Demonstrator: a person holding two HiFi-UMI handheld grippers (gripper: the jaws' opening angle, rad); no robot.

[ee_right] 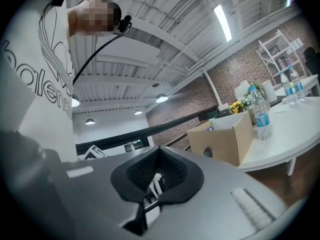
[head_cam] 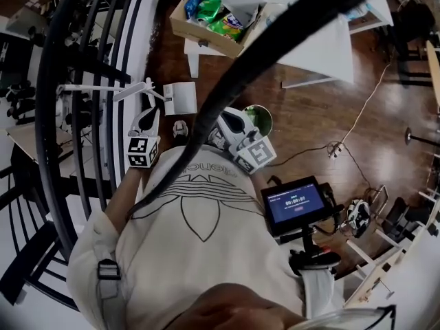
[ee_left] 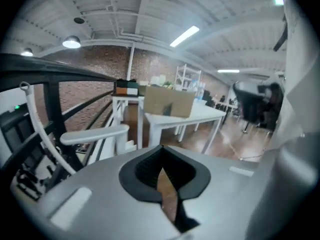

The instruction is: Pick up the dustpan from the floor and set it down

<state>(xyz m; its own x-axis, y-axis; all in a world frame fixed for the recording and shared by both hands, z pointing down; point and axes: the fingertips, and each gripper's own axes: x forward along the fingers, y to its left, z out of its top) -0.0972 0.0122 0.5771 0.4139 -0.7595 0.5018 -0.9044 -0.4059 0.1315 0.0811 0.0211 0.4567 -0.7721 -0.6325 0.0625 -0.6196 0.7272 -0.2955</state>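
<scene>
The white dustpan (head_cam: 180, 98) rests on the brown wooden floor just ahead of me, between the two grippers and a little beyond their tips. A white bar (head_cam: 103, 88) runs from it toward the left railing; the same bar (ee_left: 95, 133) shows at the left of the left gripper view. My left gripper (head_cam: 147, 112) hangs left of the pan, above the floor, shut with nothing between its jaws (ee_left: 162, 156). My right gripper (head_cam: 225, 120) is held right of the pan, also shut and empty (ee_right: 159, 153). Neither gripper touches the dustpan.
A black stair railing (head_cam: 75, 81) curves along the left. A white table (head_cam: 323, 47) carries a cardboard box (head_cam: 213, 16) of packets. A green bin (head_cam: 261, 119) stands by the right gripper. A tablet (head_cam: 297, 203) hangs at my right side; cables (head_cam: 357, 122) cross the floor.
</scene>
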